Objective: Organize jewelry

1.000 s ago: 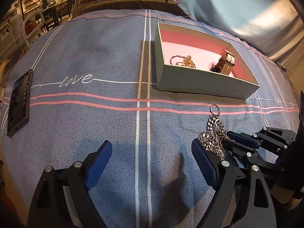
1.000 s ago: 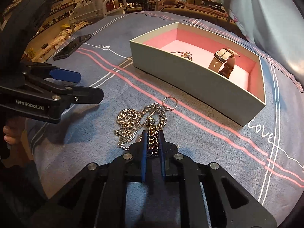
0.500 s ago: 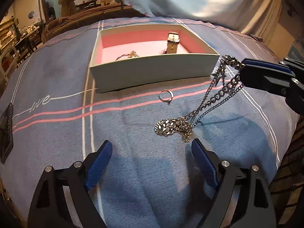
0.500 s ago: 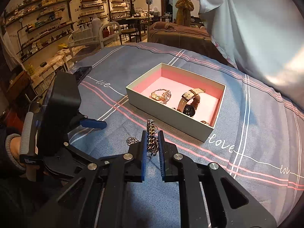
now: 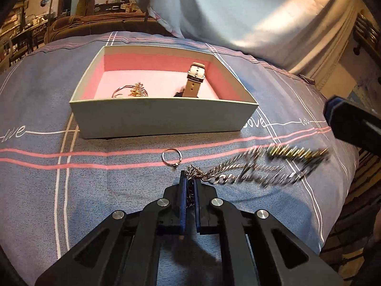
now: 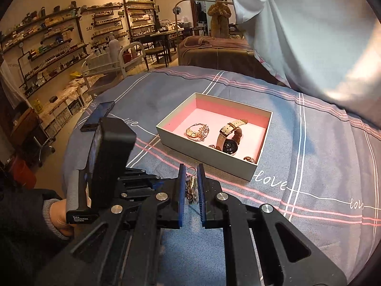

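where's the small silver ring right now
In the left wrist view the small silver ring lies on the blue striped bedspread, just in front of the pink-lined box and just ahead of the left gripper.
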`<state>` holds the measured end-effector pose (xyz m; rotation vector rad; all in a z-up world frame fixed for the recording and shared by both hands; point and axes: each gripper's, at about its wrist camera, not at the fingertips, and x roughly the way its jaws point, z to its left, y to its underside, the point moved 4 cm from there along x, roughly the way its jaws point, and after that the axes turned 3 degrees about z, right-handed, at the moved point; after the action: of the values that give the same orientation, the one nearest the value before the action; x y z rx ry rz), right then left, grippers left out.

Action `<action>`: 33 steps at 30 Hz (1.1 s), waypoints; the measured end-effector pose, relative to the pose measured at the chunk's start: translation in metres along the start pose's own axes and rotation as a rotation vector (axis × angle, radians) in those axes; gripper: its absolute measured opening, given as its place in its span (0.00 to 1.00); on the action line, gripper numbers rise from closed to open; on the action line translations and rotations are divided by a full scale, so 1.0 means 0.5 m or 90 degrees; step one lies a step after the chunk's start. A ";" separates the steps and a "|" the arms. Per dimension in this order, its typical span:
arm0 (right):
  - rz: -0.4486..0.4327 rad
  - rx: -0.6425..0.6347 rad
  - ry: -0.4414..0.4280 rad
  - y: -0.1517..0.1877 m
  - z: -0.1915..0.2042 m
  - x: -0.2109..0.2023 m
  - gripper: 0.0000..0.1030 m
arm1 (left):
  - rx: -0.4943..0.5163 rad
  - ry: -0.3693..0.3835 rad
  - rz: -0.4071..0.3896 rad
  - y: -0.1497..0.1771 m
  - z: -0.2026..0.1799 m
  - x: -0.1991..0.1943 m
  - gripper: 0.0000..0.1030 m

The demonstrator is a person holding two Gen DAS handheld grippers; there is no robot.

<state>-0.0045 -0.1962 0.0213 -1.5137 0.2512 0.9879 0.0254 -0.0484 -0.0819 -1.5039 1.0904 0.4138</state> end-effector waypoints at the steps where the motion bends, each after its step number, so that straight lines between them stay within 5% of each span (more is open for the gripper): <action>1: 0.006 0.004 -0.004 0.004 -0.002 0.009 0.10 | -0.011 -0.003 -0.003 -0.002 0.012 -0.008 0.04; 7: 0.095 0.006 -0.017 0.074 -0.007 0.112 0.14 | -0.033 -0.039 -0.008 -0.008 0.062 -0.058 0.04; 10: 0.126 -0.007 -0.008 0.111 -0.001 0.162 0.57 | -0.038 -0.049 -0.010 -0.003 0.073 -0.070 0.04; 13: 0.107 -0.044 0.013 0.116 0.011 0.195 0.60 | -0.045 -0.051 -0.006 0.004 0.076 -0.078 0.04; 15: 0.094 -0.049 0.015 0.109 0.015 0.214 0.55 | -0.046 -0.057 -0.006 0.004 0.078 -0.079 0.04; 18: 0.097 -0.062 0.010 0.099 0.032 0.223 0.17 | -0.056 -0.065 -0.004 0.001 0.082 -0.080 0.04; 20: 0.111 -0.055 0.009 0.096 0.042 0.219 0.11 | -0.056 -0.072 -0.007 0.000 0.084 -0.084 0.04; 33: -0.004 -0.054 0.017 -0.008 0.060 0.082 0.10 | -0.038 -0.068 -0.070 -0.066 0.039 -0.179 0.04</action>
<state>0.0100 -0.1526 -0.0010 -1.6048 0.2264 0.9837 0.0134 0.0010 0.0010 -1.5676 0.9147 0.4482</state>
